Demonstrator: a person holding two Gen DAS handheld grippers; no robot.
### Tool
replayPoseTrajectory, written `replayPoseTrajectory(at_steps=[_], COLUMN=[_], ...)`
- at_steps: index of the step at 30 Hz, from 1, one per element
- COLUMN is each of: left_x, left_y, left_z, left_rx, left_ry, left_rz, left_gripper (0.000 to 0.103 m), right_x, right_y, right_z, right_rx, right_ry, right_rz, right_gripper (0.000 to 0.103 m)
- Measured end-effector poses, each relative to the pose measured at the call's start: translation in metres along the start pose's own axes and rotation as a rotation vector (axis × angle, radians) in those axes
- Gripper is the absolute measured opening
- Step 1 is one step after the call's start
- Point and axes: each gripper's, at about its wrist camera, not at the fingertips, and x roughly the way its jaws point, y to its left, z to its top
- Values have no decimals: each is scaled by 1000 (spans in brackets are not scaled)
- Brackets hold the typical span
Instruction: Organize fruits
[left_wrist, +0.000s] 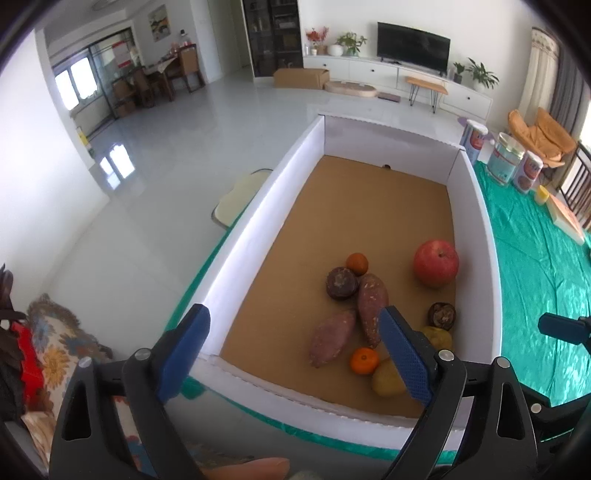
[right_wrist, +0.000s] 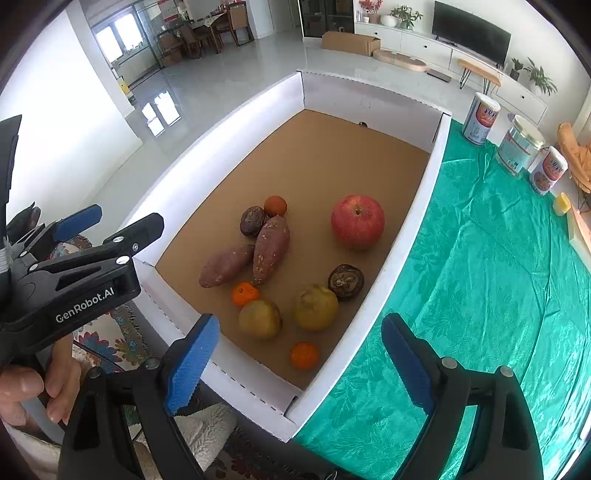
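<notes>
A white box (right_wrist: 413, 206) with a brown floor lies on a green cloth. Inside are a red apple (right_wrist: 357, 221), two sweet potatoes (right_wrist: 270, 249), three small oranges (right_wrist: 304, 355), two yellow-green pears (right_wrist: 316, 307) and two dark mangosteens (right_wrist: 345, 280). The apple (left_wrist: 436, 263) and sweet potatoes (left_wrist: 372, 306) also show in the left wrist view. My left gripper (left_wrist: 295, 349) is open and empty above the box's near left corner. My right gripper (right_wrist: 301, 360) is open and empty above the box's near right corner.
Three tins (right_wrist: 519, 149) and a small yellow object (right_wrist: 562, 204) stand on the green cloth (right_wrist: 480, 277) at the far right. A patterned cloth (left_wrist: 62, 343) lies at the near left. The left gripper's body (right_wrist: 74, 273) shows beside the box.
</notes>
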Motion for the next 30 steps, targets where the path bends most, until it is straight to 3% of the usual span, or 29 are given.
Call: replayPoseTrajectory(at_steps=[3, 9, 16, 30], left_x=[-3, -6, -12, 2], left_y=[3, 1, 4, 4], left_z=[-1, -1, -3, 0], left_rx=[-4, 21, 17, -3], left_ry=[-2, -18, -35, 10], left_rz=[-12, 44, 30, -39], left_gripper=[95, 98, 98, 98], right_x=[-8, -16, -12, -2], right_y=[3, 10, 11, 12], right_z=[3, 9, 11, 13], right_rx=[1, -12, -12, -21], right_ry=[-12, -26, -14, -1], right_rz=[-11, -22, -33, -48], right_gripper=[90, 90, 91, 91])
